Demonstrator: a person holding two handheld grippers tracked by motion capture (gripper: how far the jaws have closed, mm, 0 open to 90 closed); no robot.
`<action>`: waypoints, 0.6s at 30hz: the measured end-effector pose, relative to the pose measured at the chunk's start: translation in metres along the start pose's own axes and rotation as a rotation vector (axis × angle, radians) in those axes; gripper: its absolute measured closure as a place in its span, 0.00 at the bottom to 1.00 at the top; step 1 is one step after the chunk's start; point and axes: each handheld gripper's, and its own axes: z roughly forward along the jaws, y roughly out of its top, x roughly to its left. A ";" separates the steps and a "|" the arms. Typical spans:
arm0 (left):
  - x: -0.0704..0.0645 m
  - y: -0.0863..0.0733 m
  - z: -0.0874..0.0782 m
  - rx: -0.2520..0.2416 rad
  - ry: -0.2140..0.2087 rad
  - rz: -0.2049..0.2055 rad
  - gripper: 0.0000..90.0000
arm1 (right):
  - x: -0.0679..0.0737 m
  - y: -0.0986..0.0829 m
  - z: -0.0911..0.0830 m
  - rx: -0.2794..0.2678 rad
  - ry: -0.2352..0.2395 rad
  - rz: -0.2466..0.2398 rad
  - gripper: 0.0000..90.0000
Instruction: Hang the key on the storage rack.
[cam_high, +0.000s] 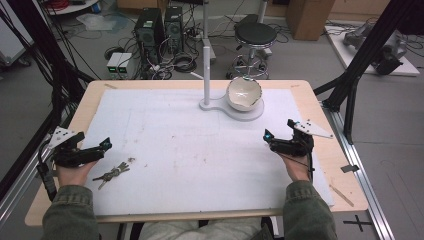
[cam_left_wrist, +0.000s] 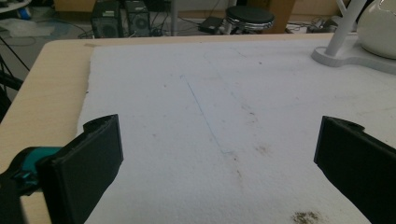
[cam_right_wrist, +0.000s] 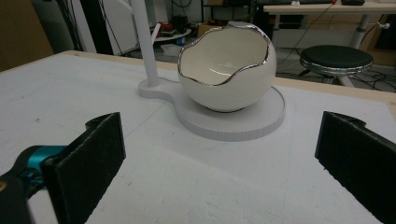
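Keys (cam_high: 113, 173), a small metal bunch, lie on the white foam mat (cam_high: 190, 150) beside the left hand-held gripper (cam_high: 106, 145); its jaws gape wide, empty; right hand-held gripper (cam_high: 267, 136) likewise, facing a glossy eggshell-shaped bowl (cam_right_wrist: 227, 72)

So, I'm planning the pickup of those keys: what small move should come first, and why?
Probably swing the left gripper toward the person and down over the keys. Its jaws stand open with nothing between them, and the keys lie loose on the white mat, just right of that hand.
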 end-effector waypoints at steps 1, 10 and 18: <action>0.000 0.000 0.000 0.000 0.000 0.000 0.02 | 0.000 0.000 0.000 0.000 0.000 0.000 0.01; -0.004 0.001 0.001 0.014 -0.016 0.013 0.02 | 0.001 0.000 -0.001 -0.001 0.008 -0.001 0.01; -0.013 0.005 0.002 0.030 -0.046 0.045 0.02 | 0.001 0.000 -0.001 0.002 0.017 0.008 0.01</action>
